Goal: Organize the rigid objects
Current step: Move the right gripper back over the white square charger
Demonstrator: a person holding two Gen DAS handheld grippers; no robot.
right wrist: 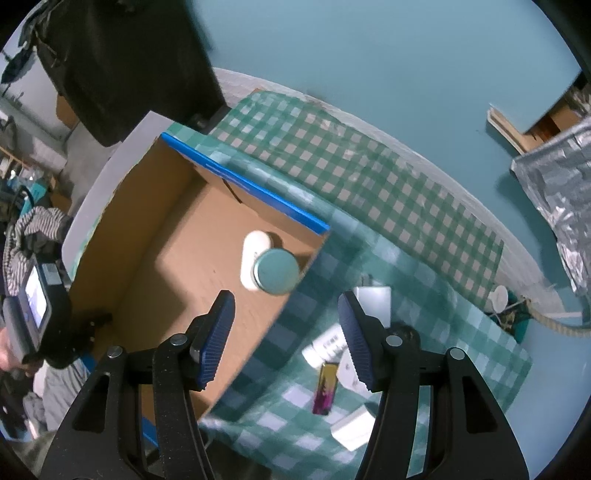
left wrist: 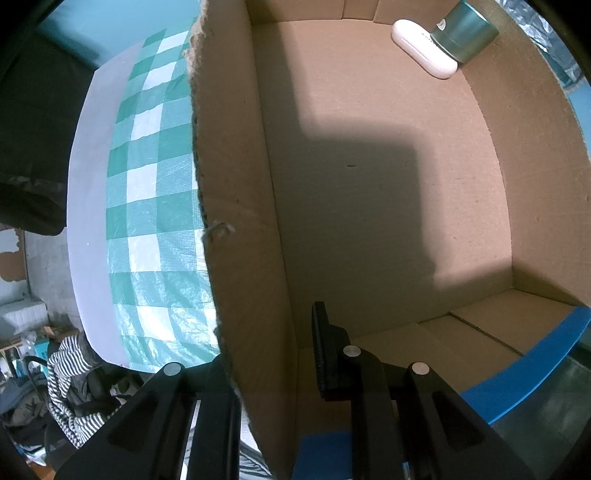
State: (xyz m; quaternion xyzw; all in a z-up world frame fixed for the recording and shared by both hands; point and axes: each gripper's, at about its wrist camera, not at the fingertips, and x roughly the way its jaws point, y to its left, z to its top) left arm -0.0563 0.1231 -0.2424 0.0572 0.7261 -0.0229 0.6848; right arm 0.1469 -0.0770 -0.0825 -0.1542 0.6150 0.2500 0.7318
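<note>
Your left tool (left wrist: pixel 273 354) pinches the cardboard box (left wrist: pixel 236 184) wall; your right tool (right wrist: pixel 286 339) hangs spread, empty, lower centre.

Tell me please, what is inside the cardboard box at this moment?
Inside the cardboard box are a white oval case and a teal round tin, touching each other in one corner. The tin covers part of the case; the near corner under the left gripper is hidden.
</note>
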